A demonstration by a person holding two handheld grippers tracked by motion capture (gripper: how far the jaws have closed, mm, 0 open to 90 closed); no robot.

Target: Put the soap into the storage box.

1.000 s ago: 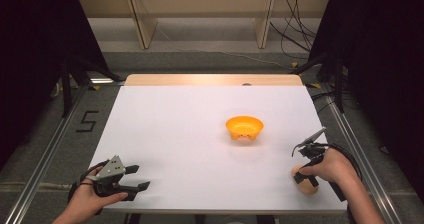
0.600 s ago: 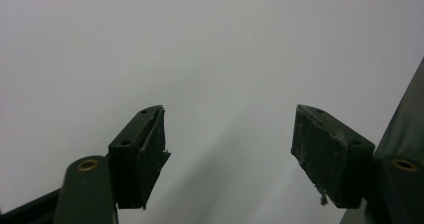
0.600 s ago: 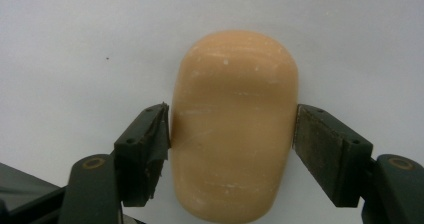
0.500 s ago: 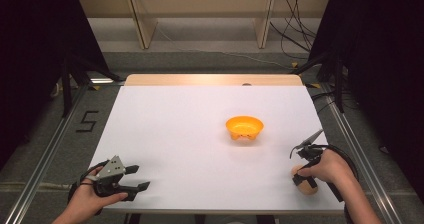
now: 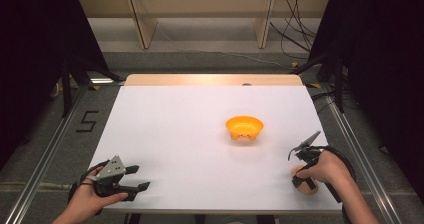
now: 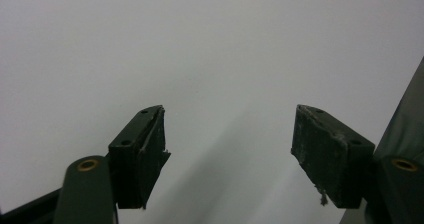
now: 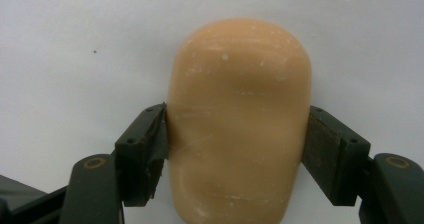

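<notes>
High view: white surface [image 5: 175, 134], orange bowl [image 5: 244, 127] right of centre, unmoved. Right claw [image 5: 303, 176] has slid slightly nearer the front edge since 1 s ago, now clamped on tan bread-like lump [image 7: 239, 119]; prob. lift next. Left claw [image 5: 134, 178] idle, jaws wide, empty.

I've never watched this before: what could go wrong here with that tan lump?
The right tool pinches the smooth, rounded tan lump only at its sides, so it might slip out when lifted. It sits near the table's front edge, so a slip could send it off. The orange bowl could get bumped.
</notes>
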